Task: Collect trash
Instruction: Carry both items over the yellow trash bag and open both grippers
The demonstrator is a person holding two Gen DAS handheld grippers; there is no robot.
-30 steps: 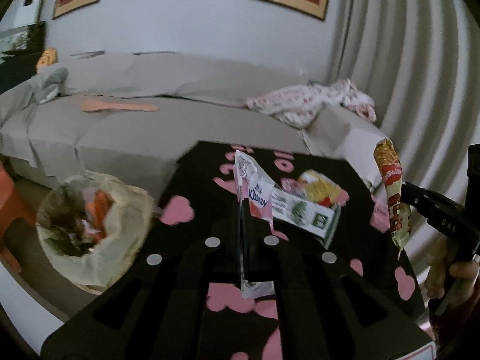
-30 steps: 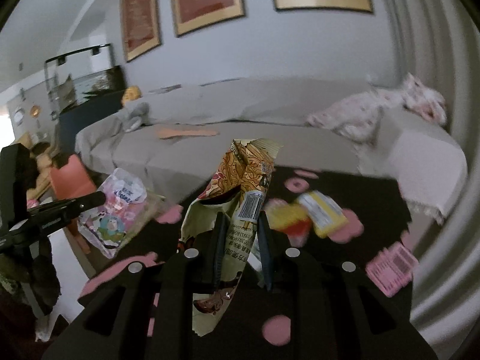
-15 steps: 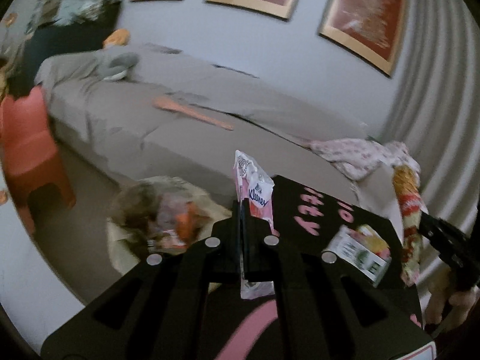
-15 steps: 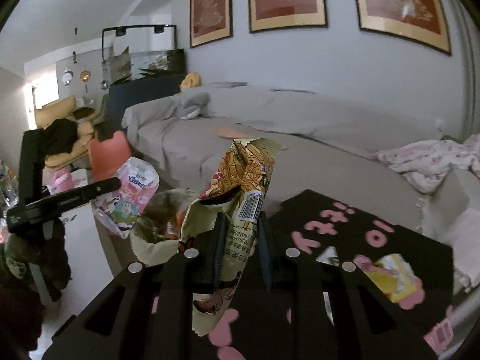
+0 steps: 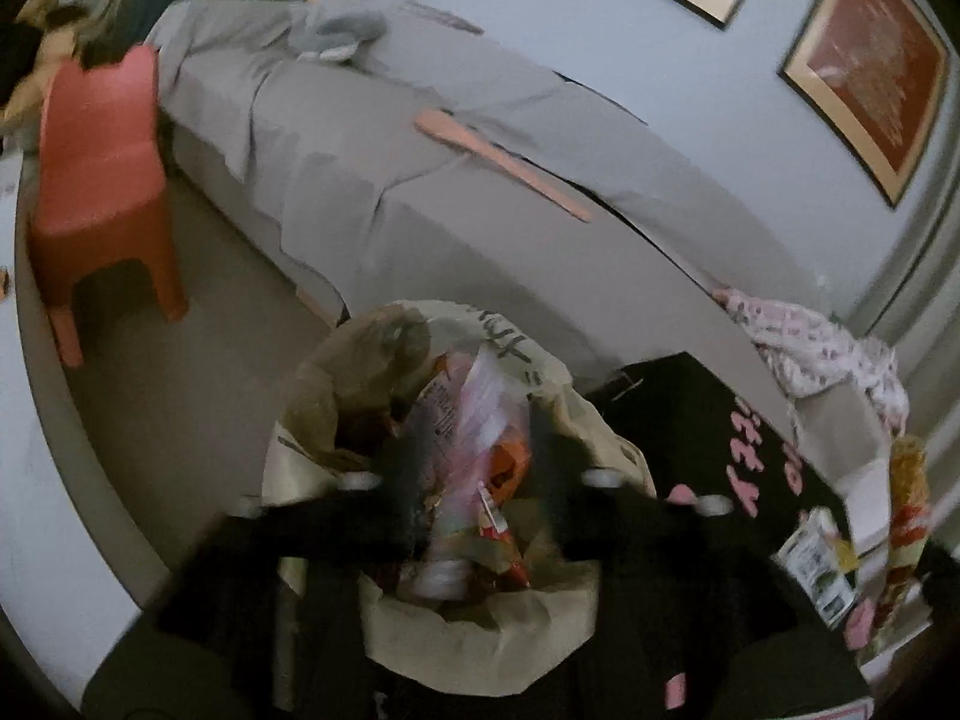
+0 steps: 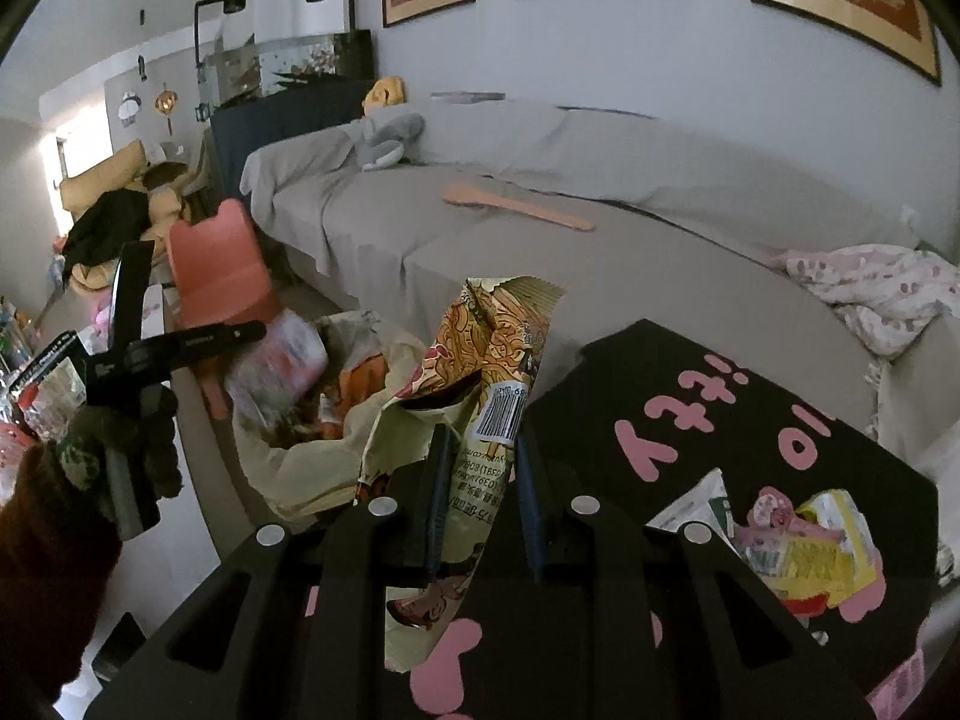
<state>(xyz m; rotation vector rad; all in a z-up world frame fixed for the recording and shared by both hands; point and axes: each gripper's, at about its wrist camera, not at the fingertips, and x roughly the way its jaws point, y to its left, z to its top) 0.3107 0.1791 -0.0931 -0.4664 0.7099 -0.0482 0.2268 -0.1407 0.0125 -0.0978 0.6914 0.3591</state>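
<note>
Sitting beside a grey sofa [image 6: 600, 264] and black table [image 6: 750, 408]: open trash bag [image 5: 480, 648]. Hovering above it, left gripper [image 5: 474, 474], jaws just opening, releasing pink tissue packet [image 5: 480, 414]. Right gripper [image 6: 480, 498] clamping noodle wrapper [image 6: 486, 384]; probably dropping that next.

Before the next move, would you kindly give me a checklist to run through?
1. Left gripper above trash bag: ok.
2. Left jaws released: ok, just been opening, tissue packet loose between them.
3. Packet landed inside bag: cannot tell, blurred.
4. Right gripper shut on noodle wrapper: ok.
5. Table cleared: not ok, yellow wrapper lies there.
</note>
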